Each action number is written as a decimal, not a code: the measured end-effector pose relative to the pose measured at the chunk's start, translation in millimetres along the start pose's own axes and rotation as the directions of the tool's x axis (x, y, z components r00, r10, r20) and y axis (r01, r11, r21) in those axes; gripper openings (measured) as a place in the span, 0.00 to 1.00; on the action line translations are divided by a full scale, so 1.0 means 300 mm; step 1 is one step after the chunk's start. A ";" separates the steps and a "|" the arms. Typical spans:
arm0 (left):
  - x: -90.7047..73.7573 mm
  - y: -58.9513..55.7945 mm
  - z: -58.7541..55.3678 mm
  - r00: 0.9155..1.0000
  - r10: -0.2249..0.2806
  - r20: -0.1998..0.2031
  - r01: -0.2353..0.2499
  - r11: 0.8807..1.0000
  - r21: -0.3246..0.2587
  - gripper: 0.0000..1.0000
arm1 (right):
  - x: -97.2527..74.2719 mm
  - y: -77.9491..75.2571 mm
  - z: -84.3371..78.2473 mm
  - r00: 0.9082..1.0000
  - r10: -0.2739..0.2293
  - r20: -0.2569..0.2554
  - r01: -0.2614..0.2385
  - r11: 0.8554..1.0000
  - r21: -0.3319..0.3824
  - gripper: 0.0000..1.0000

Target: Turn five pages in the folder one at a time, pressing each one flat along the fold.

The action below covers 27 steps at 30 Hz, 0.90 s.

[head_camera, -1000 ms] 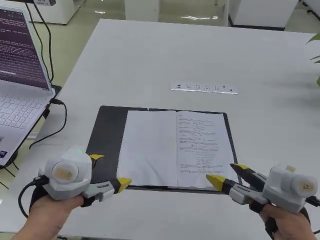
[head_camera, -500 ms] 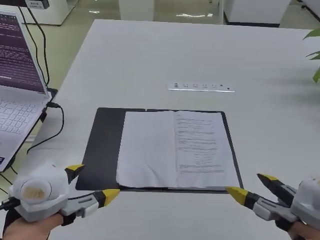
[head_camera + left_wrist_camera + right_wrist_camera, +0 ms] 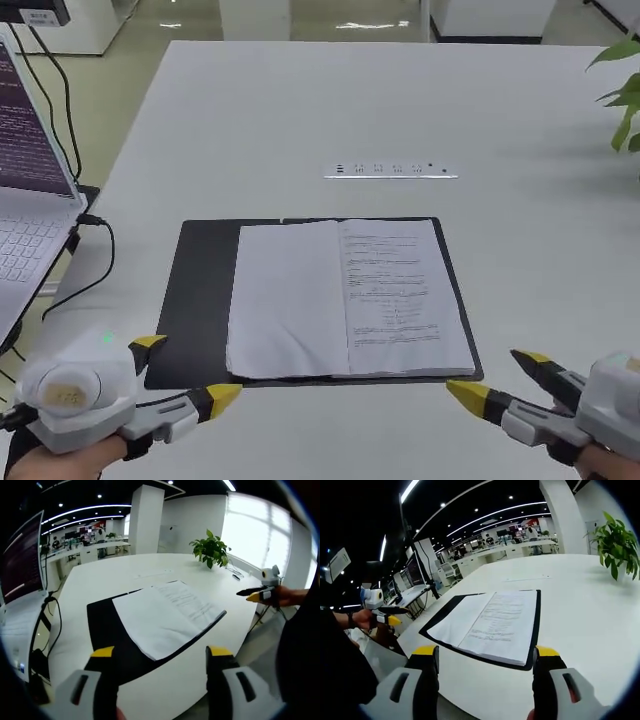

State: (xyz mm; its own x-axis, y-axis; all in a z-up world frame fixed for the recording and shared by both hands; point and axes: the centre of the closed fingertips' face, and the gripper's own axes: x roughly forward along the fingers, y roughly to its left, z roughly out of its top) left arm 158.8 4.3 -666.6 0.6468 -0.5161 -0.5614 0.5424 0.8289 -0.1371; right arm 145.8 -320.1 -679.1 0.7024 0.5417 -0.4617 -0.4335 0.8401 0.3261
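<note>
The black folder (image 3: 200,300) lies open and flat on the white table. It shows a blank left page (image 3: 285,300) and a printed right page (image 3: 395,290). My left gripper (image 3: 187,368) is open just off the folder's near-left corner, holding nothing. My right gripper (image 3: 497,375) is open just off the near-right corner, also holding nothing. In the left gripper view the folder (image 3: 105,620) lies beyond my open left gripper (image 3: 160,652), with the right gripper (image 3: 252,594) far right. The right gripper view shows the folder (image 3: 535,630) ahead of my open right gripper (image 3: 485,651).
An open laptop (image 3: 25,200) stands at the left table edge, and a black cable (image 3: 85,270) runs from it toward the folder. A white power strip (image 3: 390,171) lies behind the folder. A potted plant (image 3: 620,90) is at the far right.
Both grippers have drawn back from the folder's near corners toward me, the left leftward and the right rightward. The folder and its pages lie as before; the head view has shifted.
</note>
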 end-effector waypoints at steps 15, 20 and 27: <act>0.155 -0.143 0.109 0.993 -0.115 -0.021 0.117 0.989 0.086 0.70 | -0.007 -0.028 -0.019 1.000 -0.009 -0.003 0.009 1.000 0.026 0.79; 0.228 -0.198 0.161 0.987 -0.162 -0.024 0.164 0.980 0.116 0.70 | -0.008 -0.034 -0.018 1.000 -0.003 -0.002 0.003 0.999 0.036 0.78; 0.343 -0.294 0.220 0.974 -0.225 -0.039 0.228 0.960 0.162 0.70 | -0.005 -0.033 -0.010 1.000 0.011 0.009 -0.012 0.999 0.049 0.78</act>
State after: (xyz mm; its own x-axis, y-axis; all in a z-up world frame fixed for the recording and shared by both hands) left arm 212.7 -136.2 -658.4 0.4871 -0.6803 -0.5477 0.7552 0.6431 -0.1270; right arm 147.3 -329.1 -684.1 0.7024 0.5508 -0.4508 -0.4134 0.8313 0.3717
